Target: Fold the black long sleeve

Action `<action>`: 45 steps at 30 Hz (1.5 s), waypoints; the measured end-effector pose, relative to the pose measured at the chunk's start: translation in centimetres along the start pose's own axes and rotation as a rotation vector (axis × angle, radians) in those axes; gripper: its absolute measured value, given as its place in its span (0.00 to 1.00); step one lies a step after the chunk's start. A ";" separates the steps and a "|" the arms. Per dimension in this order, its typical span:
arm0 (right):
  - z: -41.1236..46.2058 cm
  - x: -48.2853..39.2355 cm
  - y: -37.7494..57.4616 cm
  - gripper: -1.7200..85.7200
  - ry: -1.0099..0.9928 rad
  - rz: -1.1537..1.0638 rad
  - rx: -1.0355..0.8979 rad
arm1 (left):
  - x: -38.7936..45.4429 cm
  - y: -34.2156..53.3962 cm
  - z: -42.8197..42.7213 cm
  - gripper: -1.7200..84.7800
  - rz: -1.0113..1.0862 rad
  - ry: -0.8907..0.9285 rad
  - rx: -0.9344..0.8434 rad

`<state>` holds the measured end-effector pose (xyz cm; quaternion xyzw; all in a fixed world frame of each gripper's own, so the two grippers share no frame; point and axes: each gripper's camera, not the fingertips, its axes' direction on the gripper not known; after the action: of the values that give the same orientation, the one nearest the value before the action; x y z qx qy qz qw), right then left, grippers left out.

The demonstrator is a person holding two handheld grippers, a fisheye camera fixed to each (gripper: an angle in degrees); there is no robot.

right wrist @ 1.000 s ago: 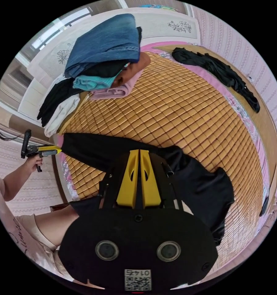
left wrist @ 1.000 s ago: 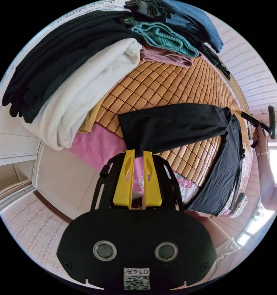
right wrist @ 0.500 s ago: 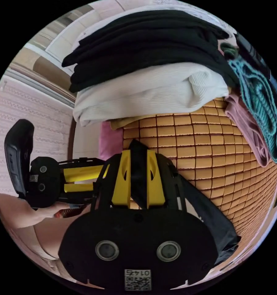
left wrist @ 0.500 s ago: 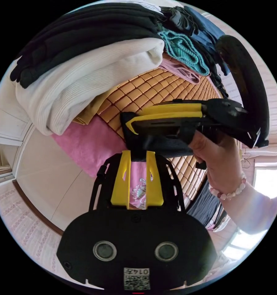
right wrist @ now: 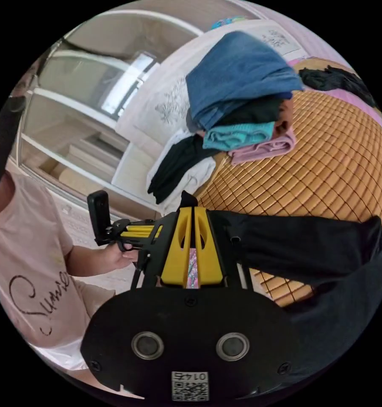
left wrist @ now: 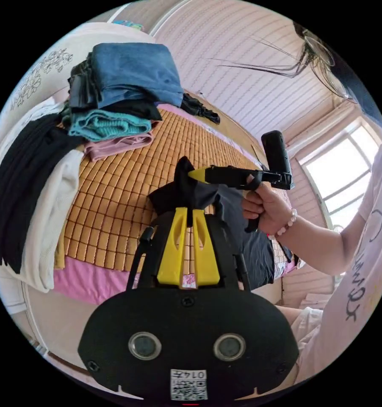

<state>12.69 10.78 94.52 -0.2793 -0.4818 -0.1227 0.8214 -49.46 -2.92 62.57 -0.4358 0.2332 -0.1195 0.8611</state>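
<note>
The black long sleeve (left wrist: 246, 241) lies on the bamboo mat (left wrist: 114, 190), one part lifted and bunched. My left gripper (left wrist: 189, 210) is shut on that bunched black cloth. Just beyond it, my right gripper (left wrist: 196, 174) comes in from the right in a hand (left wrist: 265, 205), its yellow tip against the same bunch. In the right gripper view, my right gripper (right wrist: 192, 210) is shut on a black fold that pokes up past its jaws, and the long sleeve (right wrist: 309, 248) stretches off to the right. My left gripper (right wrist: 153, 231) sits close beside it, held by a hand (right wrist: 117, 254).
A folded stack stands on the mat: blue jeans (left wrist: 134, 72), a teal knit (left wrist: 110, 125), a pink piece (left wrist: 117, 144). A black and white pile (left wrist: 28, 190) hangs over the bed's edge. Another dark garment (right wrist: 335, 78) lies at the far side. The person stands close (right wrist: 34, 271).
A second ago the grippers held the garment stretched wide apart. They have come together, and the black cloth now bunches between them. Both views have swung round.
</note>
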 end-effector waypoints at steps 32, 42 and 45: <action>-41.9 -11.3 38.2 0.02 0.237 0.654 0.507 | 38.9 1.8 19.0 0.04 0.919 0.600 -0.350; -35.3 -4.2 45.0 0.02 0.471 1.163 0.069 | 36.1 6.1 27.9 0.08 0.854 0.309 -0.594; -35.9 -3.8 37.3 0.02 0.589 0.901 -0.021 | 32.2 2.1 27.3 0.08 0.772 0.119 -0.486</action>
<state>54.26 20.13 64.92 -0.4203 -0.0623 0.1639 0.8903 -7.89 4.07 65.28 -0.4987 0.4486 0.2434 0.7006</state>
